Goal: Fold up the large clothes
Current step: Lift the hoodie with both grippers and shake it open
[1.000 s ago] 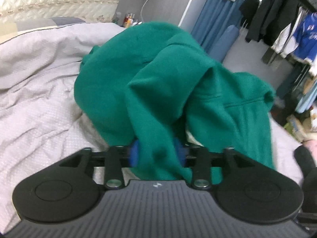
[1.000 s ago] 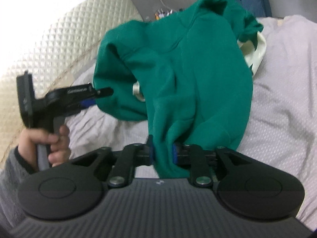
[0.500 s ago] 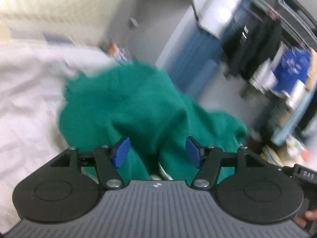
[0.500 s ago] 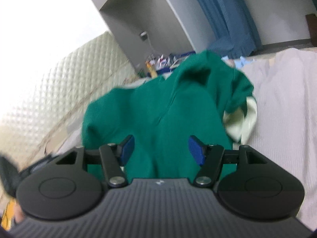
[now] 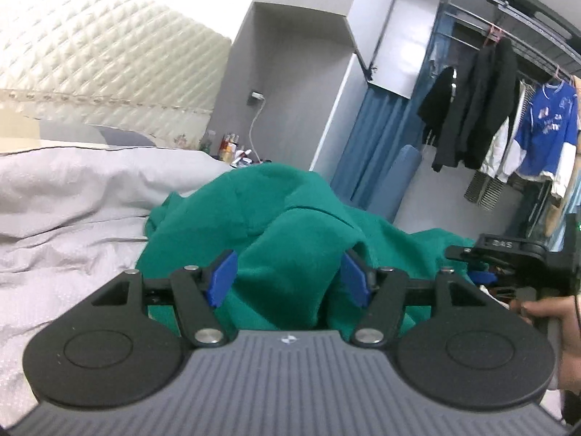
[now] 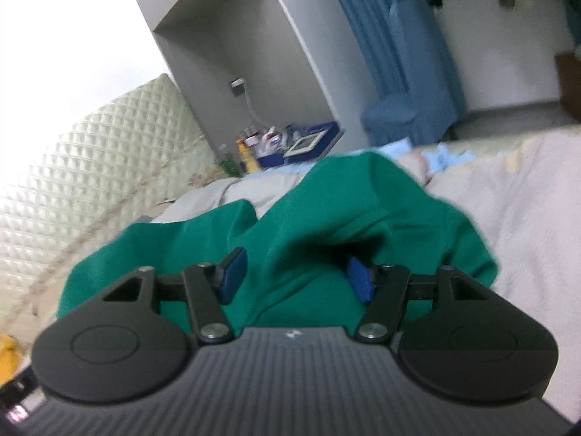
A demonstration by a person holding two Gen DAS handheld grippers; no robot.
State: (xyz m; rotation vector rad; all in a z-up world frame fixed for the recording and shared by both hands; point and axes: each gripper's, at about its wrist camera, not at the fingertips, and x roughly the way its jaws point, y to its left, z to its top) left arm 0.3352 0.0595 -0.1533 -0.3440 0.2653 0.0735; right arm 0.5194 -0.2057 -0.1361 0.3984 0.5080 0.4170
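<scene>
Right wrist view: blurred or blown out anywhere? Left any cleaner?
Right wrist view: motion-smeared, green garment and blue curtain soft, upper-left corner blown to white. Left wrist view: sharper, hanging clothes crisp, quilted headboard overexposed, strong fisheye bending at the edges.

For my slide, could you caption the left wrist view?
Open left gripper over a crumpled green sweatshirt on the bed.

green garment [image 6: 326, 218] blurred, lower part hidden
</scene>
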